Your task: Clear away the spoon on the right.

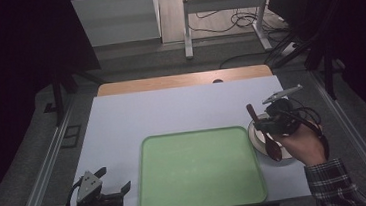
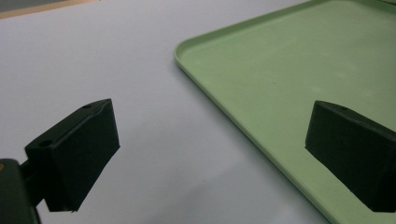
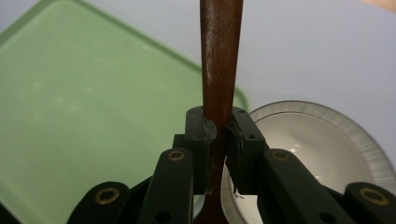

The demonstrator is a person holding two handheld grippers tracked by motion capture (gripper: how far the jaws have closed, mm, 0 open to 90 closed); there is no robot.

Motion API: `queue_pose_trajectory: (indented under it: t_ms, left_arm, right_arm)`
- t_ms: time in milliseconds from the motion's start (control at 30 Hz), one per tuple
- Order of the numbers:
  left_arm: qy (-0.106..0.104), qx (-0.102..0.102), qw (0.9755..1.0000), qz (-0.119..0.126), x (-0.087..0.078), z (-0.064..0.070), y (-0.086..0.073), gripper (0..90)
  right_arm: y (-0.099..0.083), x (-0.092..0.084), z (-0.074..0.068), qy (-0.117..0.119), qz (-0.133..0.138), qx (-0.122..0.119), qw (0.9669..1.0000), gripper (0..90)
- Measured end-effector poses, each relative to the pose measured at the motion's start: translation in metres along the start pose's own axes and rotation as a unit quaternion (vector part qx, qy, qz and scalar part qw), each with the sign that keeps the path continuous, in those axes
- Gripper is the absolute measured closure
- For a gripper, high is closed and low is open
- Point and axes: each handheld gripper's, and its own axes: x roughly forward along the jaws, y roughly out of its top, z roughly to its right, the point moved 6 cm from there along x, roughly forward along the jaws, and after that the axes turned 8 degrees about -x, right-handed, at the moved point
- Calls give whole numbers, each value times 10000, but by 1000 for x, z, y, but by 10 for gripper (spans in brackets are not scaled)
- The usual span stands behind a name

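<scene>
A dark brown wooden spoon [image 1: 265, 132] hangs above a white bowl [image 1: 257, 137] at the table's right side, its bowl end low and its handle pointing up and to the left. My right gripper [image 1: 268, 120] is shut on the spoon's handle [image 3: 219, 65], the pads pressing it from both sides. In the right gripper view the white bowl [image 3: 308, 140] lies below and to the right of the jaws. A pale green tray [image 1: 200, 168] with nothing on it rests in the middle of the table. My left gripper [image 1: 113, 182] stands open at the near left, beside the tray's left edge [image 2: 224, 107].
A light blue-grey mat [image 1: 171, 109] covers the table, with a strip of bare wood [image 1: 184, 79] at the far edge. Beyond the table are a metal frame's legs [image 1: 187, 27] and loose cables [image 1: 244, 20] on the floor.
</scene>
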Motion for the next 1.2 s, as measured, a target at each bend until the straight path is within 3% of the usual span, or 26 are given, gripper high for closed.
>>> queue_pose_trajectory:
  t_ms: [300,500,1200]
  left_arm:
    - [2,9,10000,0,0,0,0,24]
    - [2,7,10000,0,0,0,0,24]
    - [-1,11,10000,1,0,0,0,24]
  right_arm:
    - [-3,8,-26,219,-209,-215,9993,790]
    - [-7,16,-35,331,-363,-258,9985,790]
    - [-29,58,-66,721,-1052,-404,9910,791]
